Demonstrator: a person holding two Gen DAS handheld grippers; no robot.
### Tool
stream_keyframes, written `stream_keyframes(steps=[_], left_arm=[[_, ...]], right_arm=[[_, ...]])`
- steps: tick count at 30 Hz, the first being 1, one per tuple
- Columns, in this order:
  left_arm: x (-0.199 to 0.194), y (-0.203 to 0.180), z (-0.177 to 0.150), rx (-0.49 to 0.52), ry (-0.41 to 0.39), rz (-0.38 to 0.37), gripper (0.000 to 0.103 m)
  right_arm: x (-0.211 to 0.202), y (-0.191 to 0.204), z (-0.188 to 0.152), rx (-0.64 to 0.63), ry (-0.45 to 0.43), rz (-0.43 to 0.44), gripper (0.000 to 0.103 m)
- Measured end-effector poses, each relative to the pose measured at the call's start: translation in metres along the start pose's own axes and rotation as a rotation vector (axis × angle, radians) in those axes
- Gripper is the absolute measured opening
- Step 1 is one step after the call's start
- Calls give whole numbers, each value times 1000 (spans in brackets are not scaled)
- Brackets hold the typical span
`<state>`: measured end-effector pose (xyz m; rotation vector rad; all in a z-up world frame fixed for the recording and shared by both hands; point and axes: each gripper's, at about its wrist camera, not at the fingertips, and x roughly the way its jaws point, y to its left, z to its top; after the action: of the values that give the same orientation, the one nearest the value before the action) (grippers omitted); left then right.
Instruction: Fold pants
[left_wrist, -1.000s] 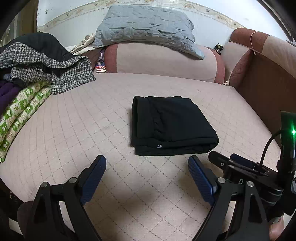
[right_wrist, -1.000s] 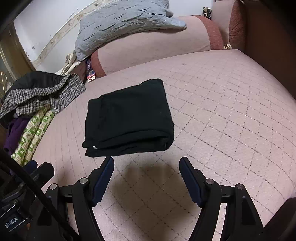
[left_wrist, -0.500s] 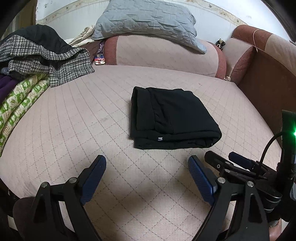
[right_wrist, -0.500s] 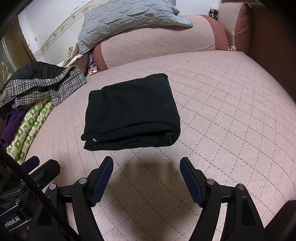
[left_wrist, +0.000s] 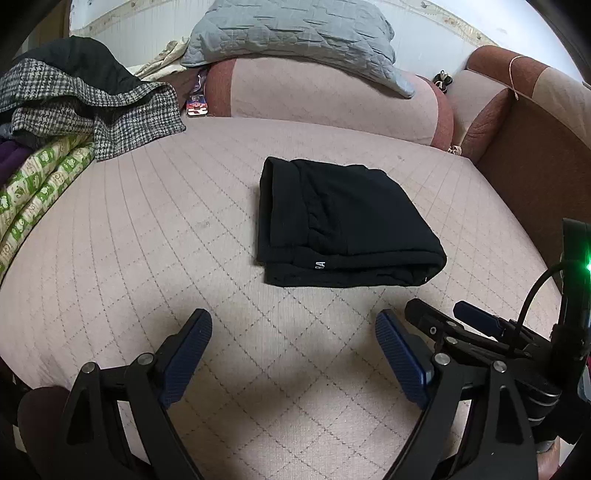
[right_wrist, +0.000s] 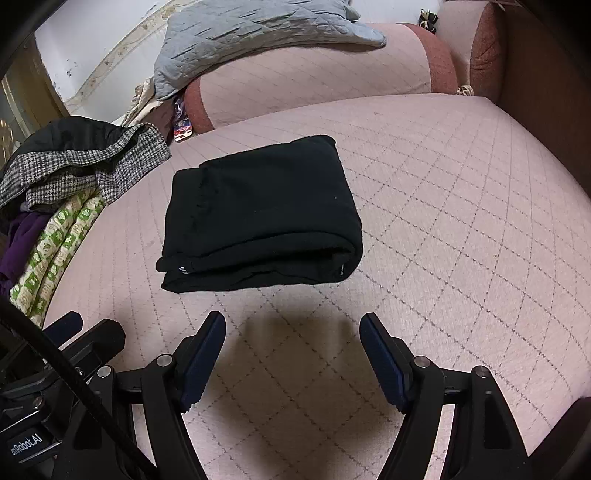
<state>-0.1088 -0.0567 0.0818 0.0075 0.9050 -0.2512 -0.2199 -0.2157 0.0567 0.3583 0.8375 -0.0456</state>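
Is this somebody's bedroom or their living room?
Probably a living room at home: the quilted pink seat has round bolster cushions like a sofa bed, a grey pillow on top, and piled clothes beside folded black pants.

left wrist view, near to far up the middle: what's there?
left gripper with its fingers apart → bare quilted mattress → folded black pants → pink bolster → grey quilted pillow → wall

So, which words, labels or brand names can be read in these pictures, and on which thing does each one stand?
"aRobot.AI", partly cut off: on the left gripper body, seen in the right wrist view.
White letters on the black pants near edge: too small to read.
Print on the small packet by the bolster: blurred, unreadable.
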Motion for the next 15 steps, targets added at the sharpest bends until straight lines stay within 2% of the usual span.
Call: stream_keyframes(steps=[15], left_arm=[[15,13,-2,-38,34,-27,89]], right_arm=[[-5,-3,-1,-10,-3,-36,80]])
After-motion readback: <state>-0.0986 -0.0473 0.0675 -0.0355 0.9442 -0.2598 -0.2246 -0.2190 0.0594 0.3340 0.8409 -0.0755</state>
